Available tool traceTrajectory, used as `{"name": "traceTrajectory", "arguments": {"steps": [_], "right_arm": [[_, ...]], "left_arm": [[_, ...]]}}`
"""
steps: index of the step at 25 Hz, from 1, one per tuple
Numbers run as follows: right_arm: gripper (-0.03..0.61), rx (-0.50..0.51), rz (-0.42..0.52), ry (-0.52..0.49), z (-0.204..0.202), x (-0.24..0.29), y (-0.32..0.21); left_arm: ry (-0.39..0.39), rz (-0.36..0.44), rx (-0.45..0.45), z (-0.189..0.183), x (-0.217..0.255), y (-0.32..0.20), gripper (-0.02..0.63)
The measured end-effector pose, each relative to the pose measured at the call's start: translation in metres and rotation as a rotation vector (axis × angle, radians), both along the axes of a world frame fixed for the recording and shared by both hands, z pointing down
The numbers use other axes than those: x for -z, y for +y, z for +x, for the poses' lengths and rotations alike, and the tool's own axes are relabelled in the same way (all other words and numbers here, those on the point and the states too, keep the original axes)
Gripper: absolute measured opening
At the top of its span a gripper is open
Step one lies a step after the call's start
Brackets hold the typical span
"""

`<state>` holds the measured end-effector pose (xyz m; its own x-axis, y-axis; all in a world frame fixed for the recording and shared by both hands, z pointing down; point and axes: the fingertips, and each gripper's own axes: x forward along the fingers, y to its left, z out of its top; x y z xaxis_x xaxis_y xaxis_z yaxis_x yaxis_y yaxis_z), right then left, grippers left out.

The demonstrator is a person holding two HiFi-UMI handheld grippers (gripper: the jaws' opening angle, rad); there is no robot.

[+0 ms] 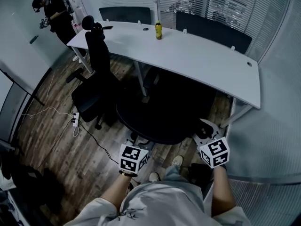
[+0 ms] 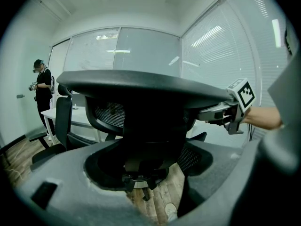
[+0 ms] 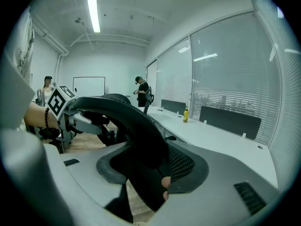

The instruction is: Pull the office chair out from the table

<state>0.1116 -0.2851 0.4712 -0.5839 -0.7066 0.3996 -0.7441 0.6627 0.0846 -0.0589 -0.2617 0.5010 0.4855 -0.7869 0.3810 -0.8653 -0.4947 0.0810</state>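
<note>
A glass-walled office with lowered blinds and a wood-look plank floor [image 1: 56, 140] holds a long white table [image 1: 207, 65]. The black mesh-backed office chair [image 1: 160, 117] stands at the table's near long edge. Its seat appears tucked partly beneath the top and its backrest stands out on the side away from the table.

Both tools hold that backrest's top rim. The left gripper [image 1: 136, 144] is clamped on the rim's left end. The right gripper [image 1: 206, 132] is clamped on its right end, and the rim runs between the jaws in each gripper view.

The step in hand looks like the pull itself. It is best done as an even draw with both grippers straight away from the table's edge, so the chair rolls rather than swivels on its column. The rim is the right place to hold: it reads as smooth, rigid, curved plastic, whereas the mesh below it would probably give. The hard floor should let the base roll freely, and a slow start would guard against tipping the backrest.

A yellow bottle [image 1: 159, 30] stands on the table's far side. A second black chair with a headrest [image 1: 96, 74] sits at the table's left end, where a person in black [image 1: 59, 15] stands beyond it.
</note>
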Motion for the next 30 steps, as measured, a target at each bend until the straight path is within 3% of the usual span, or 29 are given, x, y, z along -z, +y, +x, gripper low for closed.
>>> {"name": "traceTrajectory", "arguments": {"steps": [30], "right_arm": [[0.184, -0.061, 0.027, -0.012, -0.043, -0.005, 0.108]], "left_arm": [[0.009, 0.022, -0.039, -0.045, -0.003, 0.101, 0.325]]}}
